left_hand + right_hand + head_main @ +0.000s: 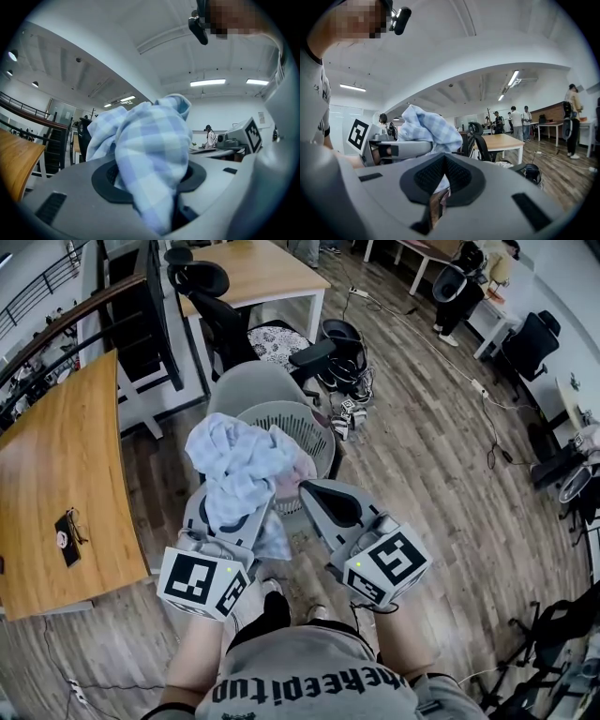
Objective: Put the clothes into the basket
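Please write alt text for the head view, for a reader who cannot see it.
The left gripper grips a crumpled light-blue checked cloth, with the right gripper close beside it. A grey slatted basket stands on the wooden floor just beyond them, and a wooden table is at left.

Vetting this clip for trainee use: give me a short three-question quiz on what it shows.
1. True or false: the left gripper is shut on the blue checked cloth.
2. Where is the basket? A on the wooden table; B ahead of both grippers; C behind the person.
3. Short answer: is the checked cloth lying in the basket?
Key: 1 true; 2 B; 3 no, it is gripped in the jaws.
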`<state>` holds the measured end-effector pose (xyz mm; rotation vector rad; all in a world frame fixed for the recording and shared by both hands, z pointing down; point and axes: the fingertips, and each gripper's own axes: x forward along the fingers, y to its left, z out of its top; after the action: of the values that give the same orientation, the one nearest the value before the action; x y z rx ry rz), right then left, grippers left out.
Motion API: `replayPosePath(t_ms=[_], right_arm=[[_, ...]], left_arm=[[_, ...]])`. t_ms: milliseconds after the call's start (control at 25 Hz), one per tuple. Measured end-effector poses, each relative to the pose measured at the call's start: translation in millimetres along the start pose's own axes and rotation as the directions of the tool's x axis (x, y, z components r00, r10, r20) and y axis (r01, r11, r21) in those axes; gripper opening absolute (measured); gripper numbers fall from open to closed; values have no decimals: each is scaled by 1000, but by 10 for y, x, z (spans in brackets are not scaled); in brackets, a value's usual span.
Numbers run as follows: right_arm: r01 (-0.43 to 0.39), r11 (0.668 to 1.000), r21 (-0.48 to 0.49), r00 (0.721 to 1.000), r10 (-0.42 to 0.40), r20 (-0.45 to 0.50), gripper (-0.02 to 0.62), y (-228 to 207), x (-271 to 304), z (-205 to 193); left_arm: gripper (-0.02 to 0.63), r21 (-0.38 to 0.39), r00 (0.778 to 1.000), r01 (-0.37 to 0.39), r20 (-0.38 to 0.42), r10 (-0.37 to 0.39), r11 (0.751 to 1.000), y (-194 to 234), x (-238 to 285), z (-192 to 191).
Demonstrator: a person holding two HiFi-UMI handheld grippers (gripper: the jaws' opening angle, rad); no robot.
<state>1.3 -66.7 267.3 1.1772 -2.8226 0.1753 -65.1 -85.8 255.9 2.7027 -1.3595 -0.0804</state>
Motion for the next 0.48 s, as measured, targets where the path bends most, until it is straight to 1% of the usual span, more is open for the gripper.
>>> replayPosePath(t_ms=[480], right_arm=[[66,998,9,998,-65,-15,8,-24,371,-39]], left_arm=[[216,-19,998,59,-9,-59,998,403,134,-43]])
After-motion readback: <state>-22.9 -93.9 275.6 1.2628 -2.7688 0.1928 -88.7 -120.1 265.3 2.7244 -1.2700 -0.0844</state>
